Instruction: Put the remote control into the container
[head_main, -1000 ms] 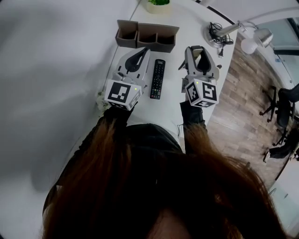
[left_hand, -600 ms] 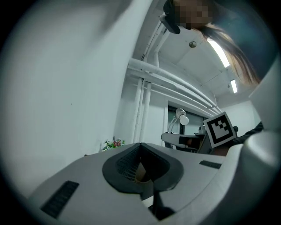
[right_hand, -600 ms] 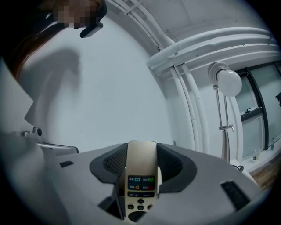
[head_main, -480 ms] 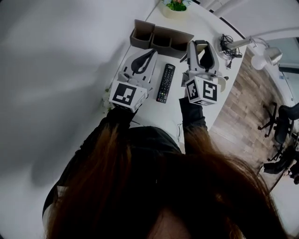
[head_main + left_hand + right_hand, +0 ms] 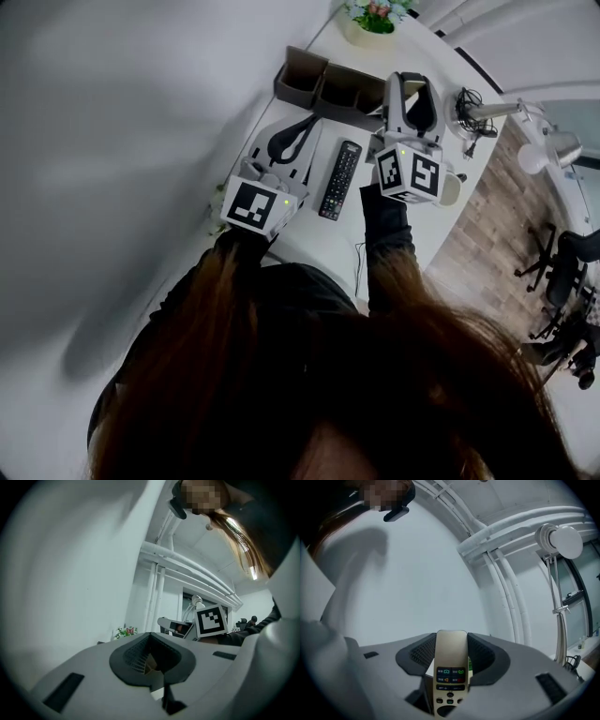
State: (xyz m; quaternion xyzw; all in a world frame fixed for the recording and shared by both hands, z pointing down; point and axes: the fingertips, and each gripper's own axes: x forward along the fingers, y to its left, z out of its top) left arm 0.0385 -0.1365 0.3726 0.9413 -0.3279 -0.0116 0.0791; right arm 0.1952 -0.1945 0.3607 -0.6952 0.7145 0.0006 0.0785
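A brown container [image 5: 302,79] with three compartments stands at the far end of the white table [image 5: 319,239]. A black remote control [image 5: 340,179] lies flat in front of it, between my two grippers. My right gripper [image 5: 413,86] is raised by the container's right end. It points roughly level and is shut on a gold remote control [image 5: 451,665], which stands between the ribbed pads [image 5: 481,652] with its buttons facing the camera. My left gripper [image 5: 306,124] hovers left of the black remote, jaws together with nothing in them.
A potted plant [image 5: 373,19] stands behind the container. A desk lamp [image 5: 487,109] and coiled cables [image 5: 466,97] sit at the table's far right corner. A white wall runs along the left. Wooden floor and office chairs [image 5: 553,267] lie to the right.
Both grippers have moved away from me toward the container. The right one went farther and rose, from beside the black remote to the container's right end. The black remote has stayed put.
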